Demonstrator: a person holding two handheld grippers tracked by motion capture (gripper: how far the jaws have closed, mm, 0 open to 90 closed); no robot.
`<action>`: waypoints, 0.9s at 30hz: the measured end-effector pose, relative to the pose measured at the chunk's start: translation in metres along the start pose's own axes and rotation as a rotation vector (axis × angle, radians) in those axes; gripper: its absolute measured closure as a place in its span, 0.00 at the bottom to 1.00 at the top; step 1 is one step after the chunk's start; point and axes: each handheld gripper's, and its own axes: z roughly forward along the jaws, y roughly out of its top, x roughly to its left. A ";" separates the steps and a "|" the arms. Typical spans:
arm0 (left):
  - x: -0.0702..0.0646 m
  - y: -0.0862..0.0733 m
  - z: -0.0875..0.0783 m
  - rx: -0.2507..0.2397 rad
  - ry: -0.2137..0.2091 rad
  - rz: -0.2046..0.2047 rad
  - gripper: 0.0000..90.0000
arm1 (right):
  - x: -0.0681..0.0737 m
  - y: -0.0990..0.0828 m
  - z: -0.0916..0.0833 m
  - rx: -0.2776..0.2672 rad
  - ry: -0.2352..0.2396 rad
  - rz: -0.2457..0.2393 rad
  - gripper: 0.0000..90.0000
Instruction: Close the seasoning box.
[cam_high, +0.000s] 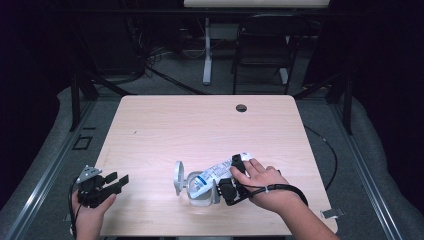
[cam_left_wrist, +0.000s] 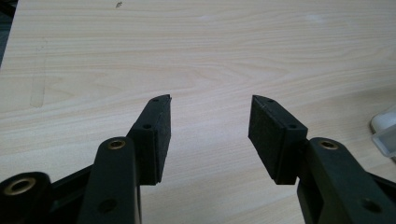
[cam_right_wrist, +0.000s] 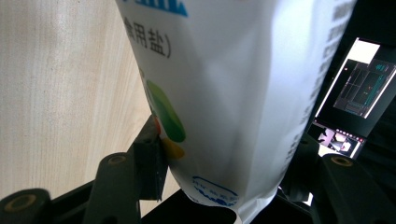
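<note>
Your right gripper (cam_high: 227, 181) has the white salt bag (cam_high: 215, 175) clamped between its jaws — the right gripper view shows the pouch (cam_right_wrist: 224, 93) filling the gap, the left pad pressed into the printed side and the far jaw tucked behind the other edge. So the jaws stand wide, but they are gripping, not idle.

The bag lies tilted near the front of the table (cam_high: 200, 125), a little right of centre, its lower end over a clear container (cam_high: 200, 192) with a round hinged lid (cam_high: 178, 177) standing open beside it. Whether the bag's mouth is cut open, I cannot tell from here.

How it will handle — I'd judge it a soft plastic pouch with loose grains inside, so the weight will shift as you tip it and the skin will crease under the pads. It looks smooth, likely slippery. Hold it across the body near the sealed bottom end, where you are now, and squeeze gently so it doesn't buckle.

Your left gripper (cam_high: 116, 181) rests at the front left corner, jaws spread apart with nothing between them, just bare wood (cam_left_wrist: 205, 70) beneath, well apart from the bag.
</note>
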 end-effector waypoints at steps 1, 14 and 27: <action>0.000 0.000 0.000 -0.001 -0.001 0.001 0.55 | 0.000 0.000 0.000 -0.001 0.001 -0.001 0.50; -0.002 0.001 0.003 0.001 -0.006 0.002 0.55 | 0.000 0.001 -0.001 0.006 -0.005 -0.011 0.50; -0.005 0.004 0.007 -0.001 -0.017 0.007 0.55 | -0.001 0.003 -0.002 0.015 0.000 -0.033 0.51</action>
